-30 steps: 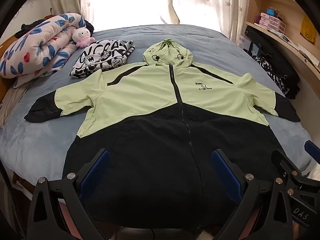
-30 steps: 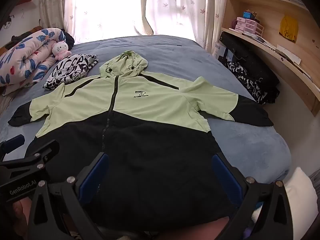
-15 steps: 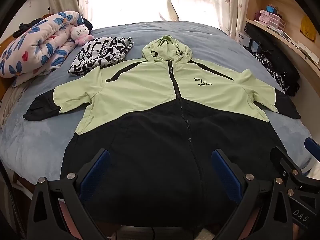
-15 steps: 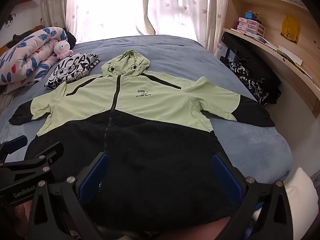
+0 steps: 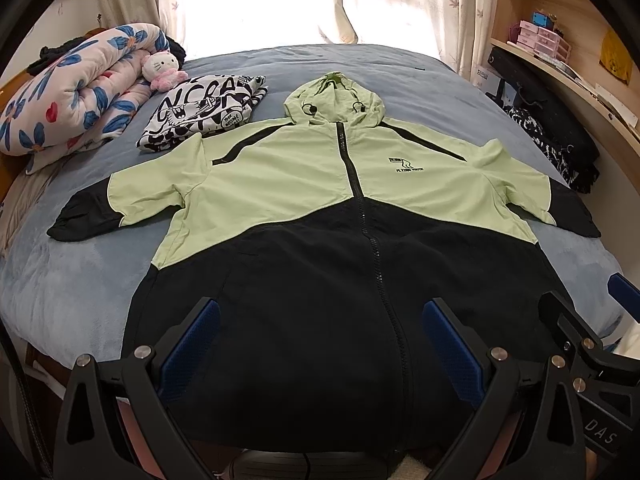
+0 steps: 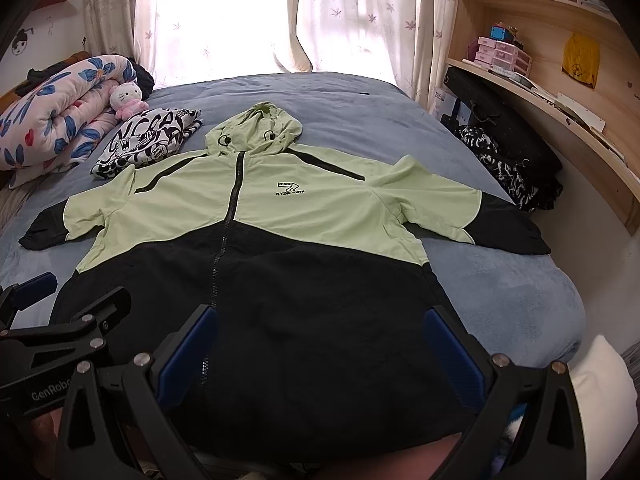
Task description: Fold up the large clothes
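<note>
A large hooded jacket (image 5: 320, 208) (image 6: 280, 220), light green on top and black below, lies flat and zipped on the blue bed, sleeves spread to both sides, hood pointing toward the window. My left gripper (image 5: 320, 340) hovers open over the jacket's black hem, nothing between its blue pads. Over the same hem, a little further right, my right gripper (image 6: 320, 344) is open and empty too. Each gripper shows at the edge of the other's view: the right gripper (image 5: 580, 332) at the lower right, the left gripper (image 6: 60, 320) at the lower left.
A folded black-and-white printed garment (image 5: 204, 110) lies beside the hood. A rolled floral quilt (image 5: 68, 88) and a plush toy (image 5: 162, 70) sit at the bed's far left. Dark clothes (image 6: 508, 160) pile along the right, under wooden shelves (image 6: 560, 92). Blue bed (image 6: 500, 292) shows beside the jacket.
Both grippers have shifted slightly, so the jacket sits a little higher and nearer in each view. The jacket itself has not moved and both grippers stay open.
</note>
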{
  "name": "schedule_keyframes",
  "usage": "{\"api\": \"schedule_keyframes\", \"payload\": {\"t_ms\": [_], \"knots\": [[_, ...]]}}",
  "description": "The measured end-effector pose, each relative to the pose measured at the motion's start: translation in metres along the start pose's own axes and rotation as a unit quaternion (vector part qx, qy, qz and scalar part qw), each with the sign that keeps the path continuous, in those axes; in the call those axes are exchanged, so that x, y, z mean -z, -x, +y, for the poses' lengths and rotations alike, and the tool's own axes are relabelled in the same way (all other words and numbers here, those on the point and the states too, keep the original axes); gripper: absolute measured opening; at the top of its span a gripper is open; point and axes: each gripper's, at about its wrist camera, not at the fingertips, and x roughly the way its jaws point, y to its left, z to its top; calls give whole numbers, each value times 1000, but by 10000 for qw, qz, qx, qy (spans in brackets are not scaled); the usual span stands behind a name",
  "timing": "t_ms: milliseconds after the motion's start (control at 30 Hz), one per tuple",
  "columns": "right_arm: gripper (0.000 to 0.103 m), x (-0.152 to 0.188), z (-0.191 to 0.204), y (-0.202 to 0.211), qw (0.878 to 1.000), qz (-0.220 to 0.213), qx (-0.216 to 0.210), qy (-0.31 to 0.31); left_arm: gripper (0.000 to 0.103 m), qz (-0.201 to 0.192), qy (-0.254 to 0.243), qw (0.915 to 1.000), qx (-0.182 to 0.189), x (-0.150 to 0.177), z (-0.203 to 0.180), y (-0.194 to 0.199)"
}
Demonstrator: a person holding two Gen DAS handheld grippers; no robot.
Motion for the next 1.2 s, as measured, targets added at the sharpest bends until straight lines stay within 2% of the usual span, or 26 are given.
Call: {"api": "schedule_keyframes", "payload": {"t_ms": [1200], "knots": [[103, 2, 4, 0, 10000, 19, -21, -11, 100, 20, 21, 10000, -46, 3, 6, 2]]}}
